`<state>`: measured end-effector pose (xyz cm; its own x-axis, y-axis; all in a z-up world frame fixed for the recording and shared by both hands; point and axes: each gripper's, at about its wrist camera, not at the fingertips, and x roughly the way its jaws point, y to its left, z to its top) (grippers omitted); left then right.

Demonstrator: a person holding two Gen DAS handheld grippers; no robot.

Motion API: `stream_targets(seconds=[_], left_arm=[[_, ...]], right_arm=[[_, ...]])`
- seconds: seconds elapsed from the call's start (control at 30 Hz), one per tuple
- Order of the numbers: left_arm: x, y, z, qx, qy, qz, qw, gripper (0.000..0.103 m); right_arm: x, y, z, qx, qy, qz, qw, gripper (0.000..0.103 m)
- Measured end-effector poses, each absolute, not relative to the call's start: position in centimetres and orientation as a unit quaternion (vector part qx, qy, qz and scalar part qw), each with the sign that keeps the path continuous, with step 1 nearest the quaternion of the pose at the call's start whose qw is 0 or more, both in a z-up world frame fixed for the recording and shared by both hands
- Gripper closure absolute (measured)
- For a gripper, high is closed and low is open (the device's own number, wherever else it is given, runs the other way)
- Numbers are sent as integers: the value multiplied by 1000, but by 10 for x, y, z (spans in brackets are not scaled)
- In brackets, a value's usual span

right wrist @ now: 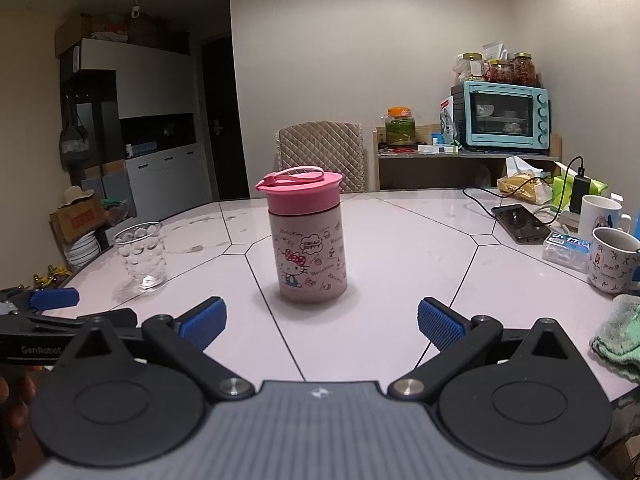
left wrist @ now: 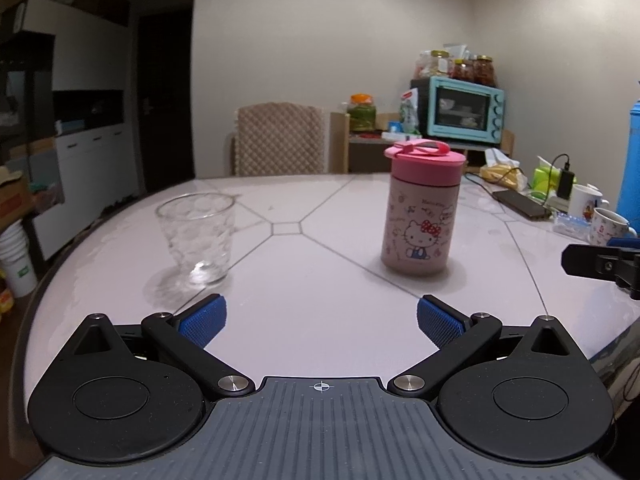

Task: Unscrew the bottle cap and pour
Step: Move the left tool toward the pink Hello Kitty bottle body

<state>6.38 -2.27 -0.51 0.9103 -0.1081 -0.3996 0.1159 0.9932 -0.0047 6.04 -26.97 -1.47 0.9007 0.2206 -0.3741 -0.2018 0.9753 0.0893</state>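
A Hello Kitty bottle (left wrist: 418,228) with a pink screw cap (left wrist: 425,158) stands upright on the white table (left wrist: 320,304). A clear empty glass (left wrist: 196,236) stands to its left. My left gripper (left wrist: 320,320) is open and empty, short of both, between them. In the right wrist view the bottle (right wrist: 310,258) with its cap (right wrist: 300,192) is straight ahead and the glass (right wrist: 142,256) is at the left. My right gripper (right wrist: 320,322) is open and empty, a little short of the bottle. The left gripper's blue finger (right wrist: 54,298) shows at the left edge.
Two mugs (right wrist: 612,264), a phone (right wrist: 520,224) on a cable, a small box and a green cloth (right wrist: 618,336) crowd the table's right side. A padded chair (right wrist: 322,152) stands at the far edge. A teal toaster oven (right wrist: 504,116) sits on a shelf behind.
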Motion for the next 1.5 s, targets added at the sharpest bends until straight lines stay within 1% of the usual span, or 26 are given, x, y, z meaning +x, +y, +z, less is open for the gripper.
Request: stream_targets(seconds=[0.53, 0.67, 1.07, 1.5], left_arm=[[126, -41, -7, 28, 200, -131, 971, 0], [144, -53, -8, 48, 197, -161, 966, 0], [185, -69, -13, 68, 169, -232, 955, 0], [232, -83, -23, 76, 170, -283, 941, 0]], right_arm=[[103, -270, 1, 22, 170, 101, 980, 0], [113, -272, 6, 24, 163, 104, 981, 0], [134, -272, 13, 20, 148, 117, 982, 0], [158, -271, 12, 15, 148, 117, 982, 0]])
